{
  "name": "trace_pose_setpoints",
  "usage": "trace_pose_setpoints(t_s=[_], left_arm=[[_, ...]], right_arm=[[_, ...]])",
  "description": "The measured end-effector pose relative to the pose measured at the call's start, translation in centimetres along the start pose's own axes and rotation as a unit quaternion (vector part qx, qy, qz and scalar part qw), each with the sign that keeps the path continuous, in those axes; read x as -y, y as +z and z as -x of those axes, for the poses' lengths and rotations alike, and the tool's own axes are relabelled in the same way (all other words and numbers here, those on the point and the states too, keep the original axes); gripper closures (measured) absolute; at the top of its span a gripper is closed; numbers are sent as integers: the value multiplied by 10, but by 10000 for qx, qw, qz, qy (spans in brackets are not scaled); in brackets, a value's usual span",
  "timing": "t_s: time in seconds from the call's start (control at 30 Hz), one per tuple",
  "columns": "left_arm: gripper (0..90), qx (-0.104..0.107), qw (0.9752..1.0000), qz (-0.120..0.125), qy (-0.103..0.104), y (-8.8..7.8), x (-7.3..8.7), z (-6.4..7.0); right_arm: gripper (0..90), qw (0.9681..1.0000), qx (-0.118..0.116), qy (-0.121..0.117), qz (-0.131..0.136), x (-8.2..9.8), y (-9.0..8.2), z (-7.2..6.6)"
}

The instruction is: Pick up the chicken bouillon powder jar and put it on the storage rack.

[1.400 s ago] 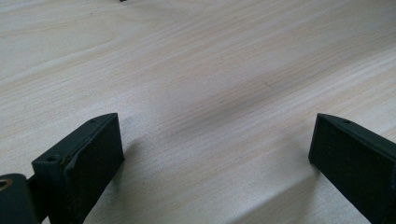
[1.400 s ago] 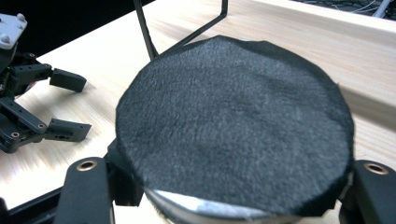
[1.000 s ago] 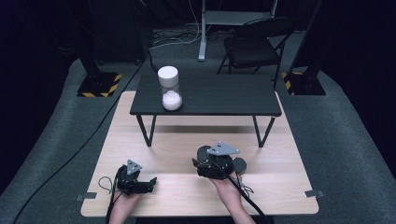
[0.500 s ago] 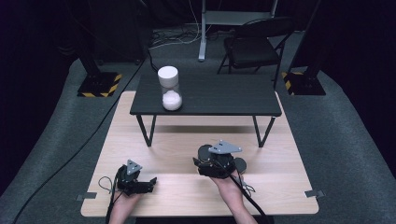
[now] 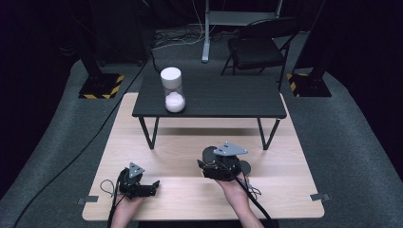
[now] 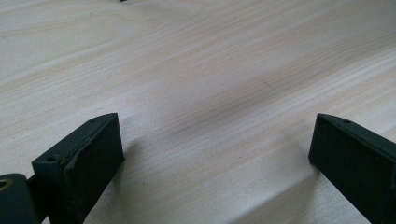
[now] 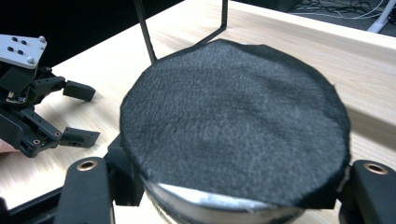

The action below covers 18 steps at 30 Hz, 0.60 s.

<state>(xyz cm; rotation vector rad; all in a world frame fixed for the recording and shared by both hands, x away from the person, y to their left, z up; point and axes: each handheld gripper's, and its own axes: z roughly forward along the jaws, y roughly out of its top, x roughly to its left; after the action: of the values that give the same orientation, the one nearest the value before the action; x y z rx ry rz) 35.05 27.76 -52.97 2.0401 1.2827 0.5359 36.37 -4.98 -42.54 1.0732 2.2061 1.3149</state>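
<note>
Left gripper (image 5: 151, 185) low on pale wood-grain board (image 5: 190, 142), jaws spread wide, nothing between; matte ribbed pads (image 6: 88, 158). Right gripper (image 7: 224, 196) clamps round disc (image 7: 233, 126): fuzzy black felt face, shiny metal rim beneath, held tilted above board. Clear cylindrical jar (image 5: 172, 90), white lid, white powder at bottom, upright on dark low table (image 5: 228, 99), well apart from both grippers.
</note>
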Motion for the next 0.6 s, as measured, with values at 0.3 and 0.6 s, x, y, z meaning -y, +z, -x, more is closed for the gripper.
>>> trace_pose_setpoints(t_s=[0.3,0.6], left_arm=[[27,12,10000,-4,15,0,0,0],[27,13,10000,-4,15,0,0,0]], right_arm=[[305,10000,-16,-4,-21,0,1,0],[306,10000,-17,-13,-9,0,1,1]])
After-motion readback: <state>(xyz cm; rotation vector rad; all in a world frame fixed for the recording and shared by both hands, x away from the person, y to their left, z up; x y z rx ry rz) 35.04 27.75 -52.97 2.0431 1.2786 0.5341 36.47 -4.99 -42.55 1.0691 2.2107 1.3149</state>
